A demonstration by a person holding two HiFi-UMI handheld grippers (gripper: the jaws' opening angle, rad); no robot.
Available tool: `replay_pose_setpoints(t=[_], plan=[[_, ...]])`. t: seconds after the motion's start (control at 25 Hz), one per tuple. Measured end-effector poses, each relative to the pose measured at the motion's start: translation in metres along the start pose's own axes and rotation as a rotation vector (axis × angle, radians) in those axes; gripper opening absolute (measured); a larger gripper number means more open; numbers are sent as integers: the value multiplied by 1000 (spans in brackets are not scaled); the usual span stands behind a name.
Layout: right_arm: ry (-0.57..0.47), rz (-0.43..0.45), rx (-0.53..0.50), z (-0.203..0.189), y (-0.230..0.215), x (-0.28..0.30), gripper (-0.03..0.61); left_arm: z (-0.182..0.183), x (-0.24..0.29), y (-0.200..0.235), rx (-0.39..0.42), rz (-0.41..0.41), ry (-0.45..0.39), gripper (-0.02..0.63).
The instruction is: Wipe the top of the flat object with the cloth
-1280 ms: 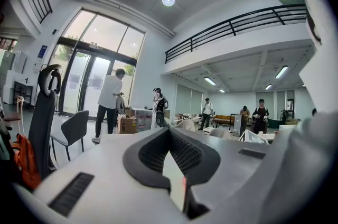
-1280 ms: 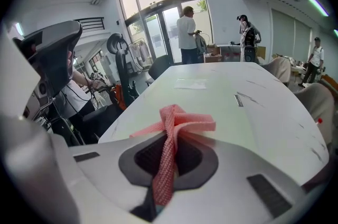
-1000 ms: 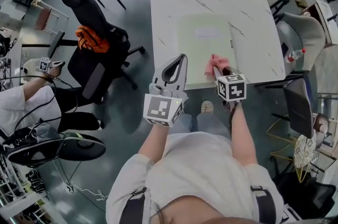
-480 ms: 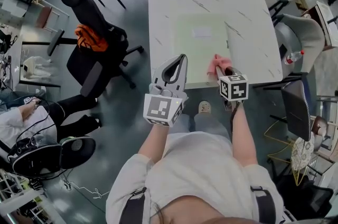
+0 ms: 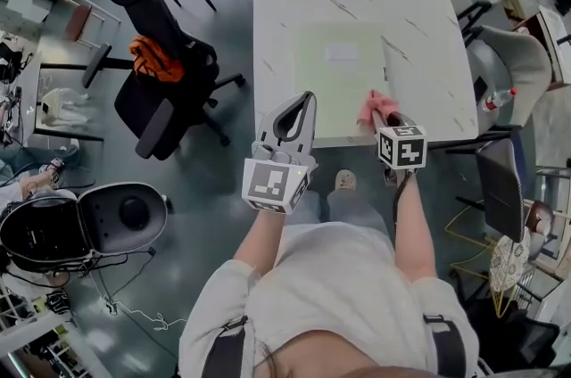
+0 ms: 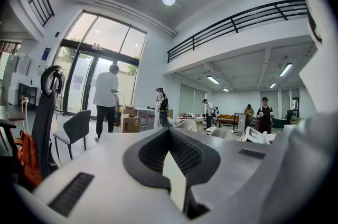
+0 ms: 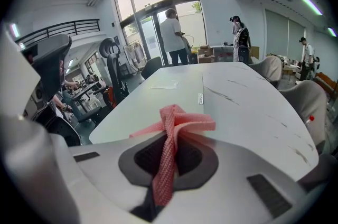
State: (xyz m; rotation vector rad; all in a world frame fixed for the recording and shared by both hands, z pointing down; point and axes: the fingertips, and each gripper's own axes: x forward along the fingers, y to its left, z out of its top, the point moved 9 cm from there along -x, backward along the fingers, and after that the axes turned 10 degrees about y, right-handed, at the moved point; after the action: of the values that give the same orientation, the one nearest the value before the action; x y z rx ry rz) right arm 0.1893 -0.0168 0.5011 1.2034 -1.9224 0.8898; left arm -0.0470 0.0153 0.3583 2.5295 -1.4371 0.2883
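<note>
Gripping the pink cloth (image 5: pixel 376 106) tight, the right gripper (image 5: pixel 389 117) has slid slightly rightward, cloth just ahead on the mat's (image 5: pixel 339 73) near right corner (by the table (image 5: pixel 428 28) edge); left gripper (image 5: pixel 304 97), closed and empty, stays alongside.

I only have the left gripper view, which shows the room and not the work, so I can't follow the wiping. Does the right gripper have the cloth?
Observer: Yes, the right gripper is shut on the pink cloth, which bunches out past its fingers.
Operator: Where is that relative to the flat object?
Observer: In the head view it is at the near right corner of the pale green flat sheet, which lies on the table.
Operator: And where does my left gripper sit?
Observer: The left gripper is held up by the table's near edge, to the left of the right gripper.
</note>
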Motion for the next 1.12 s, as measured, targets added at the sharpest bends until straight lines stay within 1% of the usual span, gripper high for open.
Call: replay_pose_setpoints(t=[0.24, 0.36, 0.52, 0.68, 1.12], plan=[[-10, -15, 18, -3, -8, -3, 26, -1, -3, 0, 0, 7, 3, 11], [-26, -5, 22, -3, -7, -4, 26, -1, -4, -1, 5, 6, 4, 11], [-74, 19, 45, -3, -3, -14, 26, 0, -6, -2, 14, 1, 6, 11], [-129, 24, 37, 2, 4, -28, 26, 4, -8, -3, 22, -10, 1, 11], [-285, 4, 34, 20, 15, -75, 26, 20, -1, -6, 61, -68, -26, 11]])
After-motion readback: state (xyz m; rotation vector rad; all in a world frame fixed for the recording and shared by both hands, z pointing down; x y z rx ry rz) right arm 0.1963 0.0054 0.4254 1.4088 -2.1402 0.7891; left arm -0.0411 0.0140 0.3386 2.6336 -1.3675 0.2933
